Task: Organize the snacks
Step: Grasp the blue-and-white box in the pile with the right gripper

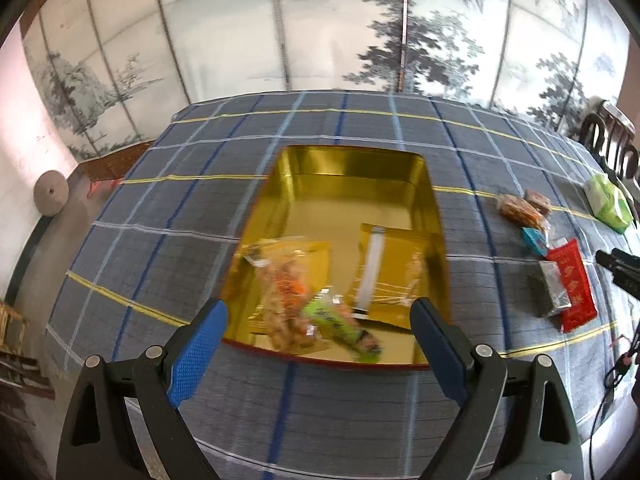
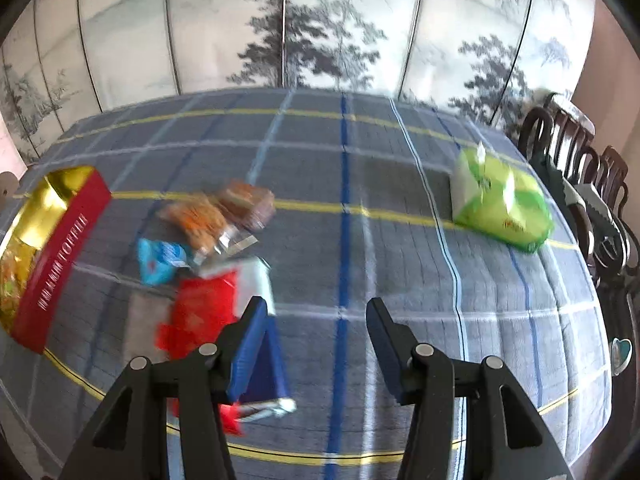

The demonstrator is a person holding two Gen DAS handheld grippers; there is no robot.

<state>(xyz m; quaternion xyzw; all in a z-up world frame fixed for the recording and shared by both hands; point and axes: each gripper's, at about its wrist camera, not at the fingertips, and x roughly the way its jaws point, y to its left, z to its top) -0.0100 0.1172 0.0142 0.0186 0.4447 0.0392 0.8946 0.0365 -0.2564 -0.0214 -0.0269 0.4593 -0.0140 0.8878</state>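
Bench (image 1: 360, 420) under plaid cloth. Gold-lined tin (image 1: 352, 184), red outside, sits open mid-bench.

In the tin already: a clear bag of orange crackers (image 1: 286, 292), a green bar (image 1: 340, 322), a gold sachet (image 1: 384, 268). Judged roughly a third packed.

Still out on the cloth: big green bag (image 2: 500, 204), far right and well apart; red packet (image 2: 200, 312), silver packet (image 1: 554, 294), two cracker packs (image 2: 216, 216), small blue packet (image 2: 160, 260), clustered beside the tin.

Left tongs (image 1: 318, 332) spread wide, empty, over the tin's near rim. Right tongs (image 2: 316, 320) part open, nothing between them, just beside the red packet, probably the next pick.
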